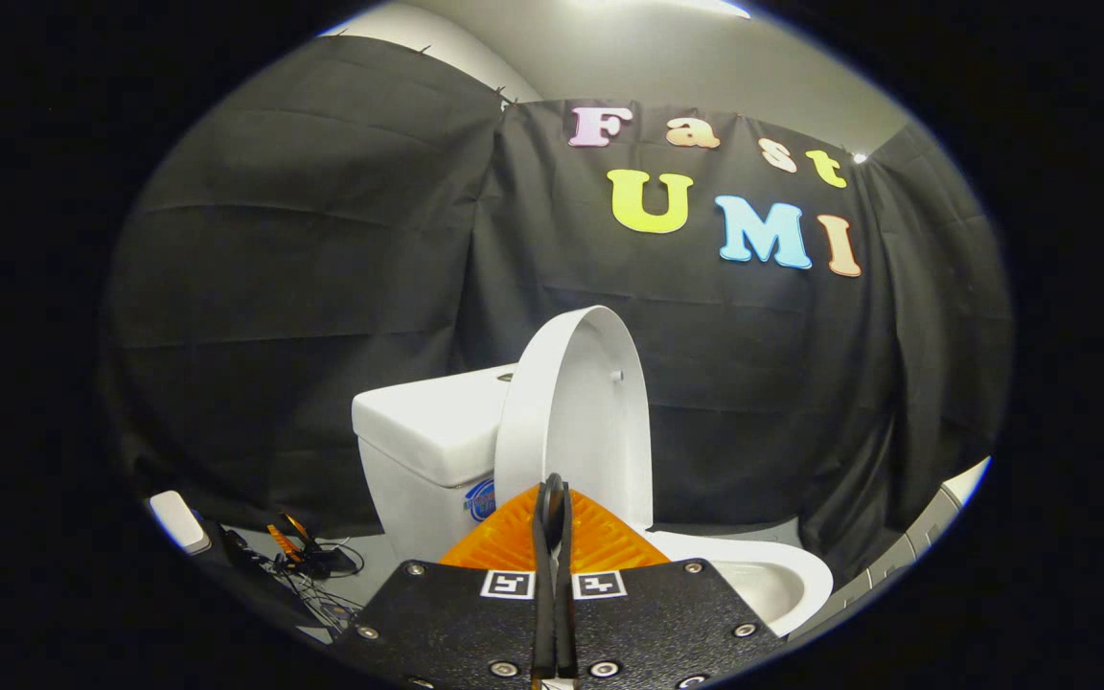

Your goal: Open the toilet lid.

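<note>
A staged booth: toilet before draped black cloth walls.

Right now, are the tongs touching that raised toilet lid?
Cannot tell. In the gripper view the tongs are closed together, their tips overlapping the lower edge of the upright lid; neither contact nor a gap shows plainly.

We see the toilet lid standing upright just ahead of the gripper, whose fingers sit pressed together with nothing between them. The tank lies behind the lid to its left; the bowl lies right of the fingers. Cables lie on the floor, left of the tank.
</note>
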A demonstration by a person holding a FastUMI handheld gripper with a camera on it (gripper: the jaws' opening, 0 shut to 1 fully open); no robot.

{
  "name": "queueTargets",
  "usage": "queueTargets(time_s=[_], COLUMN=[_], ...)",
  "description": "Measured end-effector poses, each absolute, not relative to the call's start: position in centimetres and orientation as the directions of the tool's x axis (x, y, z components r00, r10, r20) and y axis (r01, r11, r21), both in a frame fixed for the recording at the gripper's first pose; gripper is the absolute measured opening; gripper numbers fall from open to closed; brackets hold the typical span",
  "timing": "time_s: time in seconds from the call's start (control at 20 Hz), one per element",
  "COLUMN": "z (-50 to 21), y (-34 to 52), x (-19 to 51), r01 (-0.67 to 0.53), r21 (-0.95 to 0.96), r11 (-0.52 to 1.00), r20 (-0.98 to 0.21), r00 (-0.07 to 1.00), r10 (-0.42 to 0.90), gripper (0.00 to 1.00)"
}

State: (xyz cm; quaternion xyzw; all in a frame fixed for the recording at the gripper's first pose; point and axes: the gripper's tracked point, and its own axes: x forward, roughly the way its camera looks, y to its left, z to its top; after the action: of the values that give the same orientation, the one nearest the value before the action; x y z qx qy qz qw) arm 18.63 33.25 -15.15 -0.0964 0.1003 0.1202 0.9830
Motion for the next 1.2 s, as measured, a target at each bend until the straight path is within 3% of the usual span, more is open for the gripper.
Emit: queueTargets(time_s=[0.45, 0.55, 0.6, 0.75, 0.8, 0.9, 1.05, 1.2], z=[-15.4, -15.4, -15.4, -15.3, -14.8, -13.6, -12.7, -8.7], y=[32.4, 32.4, 32.5, 31.8, 31.4, 30.3, 29.0, 24.9], x=[18.6, 18.5, 18.3, 18.0, 17.7, 17.5, 16.8, 16.1], r01=[-0.251, -0.284, -0.31, -0.353, -0.354, -0.348, -0.356, -0.28], r21=[-0.167, -0.143, -0.13, -0.083, -0.079, -0.103, -0.126, -0.165], r11=[0.953, 0.948, 0.942, 0.932, 0.932, 0.932, 0.926, 0.946], r20=[-0.221, -0.235, -0.241, -0.264, -0.257, -0.239, -0.227, -0.14], r00=[0.952, 0.94, 0.931, 0.91, 0.91, 0.918, 0.919, 0.956], r10=[0.212, 0.246, 0.273, 0.321, 0.325, 0.317, 0.322, 0.259], gripper=[0.0, 0.06, 0.14, 0.26, 0.36, 0.66, 0.96, 0.96])
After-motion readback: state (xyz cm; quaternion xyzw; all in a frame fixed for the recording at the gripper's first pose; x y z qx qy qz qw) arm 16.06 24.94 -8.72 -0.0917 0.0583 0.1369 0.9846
